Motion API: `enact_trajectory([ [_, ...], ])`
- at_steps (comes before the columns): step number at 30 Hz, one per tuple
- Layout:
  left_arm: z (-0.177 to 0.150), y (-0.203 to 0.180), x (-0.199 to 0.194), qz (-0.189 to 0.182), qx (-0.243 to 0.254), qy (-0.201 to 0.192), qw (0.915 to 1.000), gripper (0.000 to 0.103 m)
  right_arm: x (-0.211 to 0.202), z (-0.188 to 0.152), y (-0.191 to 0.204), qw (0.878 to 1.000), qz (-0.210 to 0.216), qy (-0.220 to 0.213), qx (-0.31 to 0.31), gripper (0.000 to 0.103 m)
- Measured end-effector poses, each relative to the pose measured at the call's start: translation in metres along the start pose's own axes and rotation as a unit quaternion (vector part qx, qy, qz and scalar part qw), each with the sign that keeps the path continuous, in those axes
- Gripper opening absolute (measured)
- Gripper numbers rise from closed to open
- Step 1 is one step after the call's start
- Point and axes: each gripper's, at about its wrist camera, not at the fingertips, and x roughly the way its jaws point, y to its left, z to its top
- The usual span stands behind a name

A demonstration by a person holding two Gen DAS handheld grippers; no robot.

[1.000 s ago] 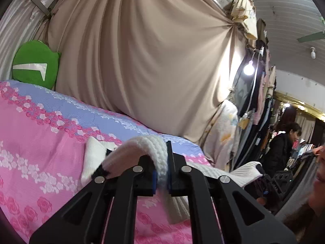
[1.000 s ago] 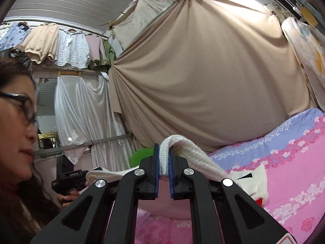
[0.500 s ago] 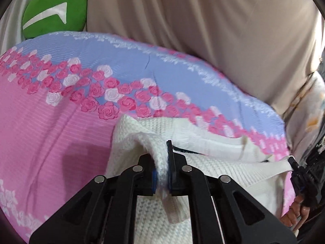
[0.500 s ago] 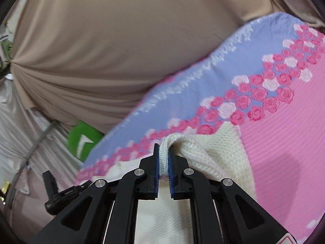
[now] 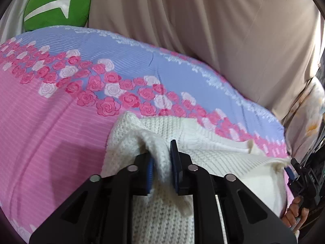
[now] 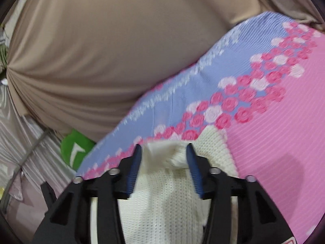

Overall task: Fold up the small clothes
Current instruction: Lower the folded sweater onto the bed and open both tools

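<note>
A white knit garment (image 5: 182, 140) lies on the pink and blue rose-print bedsheet (image 5: 61, 132), its near part folded over onto the rest. My left gripper (image 5: 160, 152) sits low over the garment's left side. Its jaws are opening, with a ridge of the knit loose between the blue pads. In the right wrist view the garment (image 6: 166, 193) fills the foreground. My right gripper (image 6: 164, 148) is opening wide, a slack lump of knit between its fingers and the pads clear of it. The right gripper's body (image 5: 302, 174) and the hand (image 5: 294, 213) holding it show at the left view's right edge.
A green cushion (image 5: 56, 6) rests at the bed's far left corner, also seen as the green cushion (image 6: 76, 150) in the right view. A beige curtain (image 5: 203, 30) hangs behind the bed. Floral cloth (image 5: 308, 118) hangs at the right. Bare sheet (image 6: 274, 122) stretches beside the garment.
Both grippers swung down from the air and carried the garment's edge onto the bed. They stayed shut on the knit half a second ago; both jaws have now parted, the right much wider.
</note>
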Motion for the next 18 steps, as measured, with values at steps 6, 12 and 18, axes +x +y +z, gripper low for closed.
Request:
enact_trajectory([
  [6,-0.01,-0.029,-0.074,0.002,0.051,-0.054,0.9973,0.035,-0.045,-0.032,0.045,0.997,0.008,0.022,-0.07,0.036],
  [12,-0.063,-0.075,-0.087,-0.025,0.134,0.01,0.9906,0.036,-0.025,-0.124,0.112,0.974,0.029,0.145,-0.174,0.031],
  [18,-0.102,-0.07,-0.054,0.005,0.139,0.081,0.9869,0.036,-0.004,-0.165,0.123,0.952,-0.014,0.203,-0.228,0.024],
])
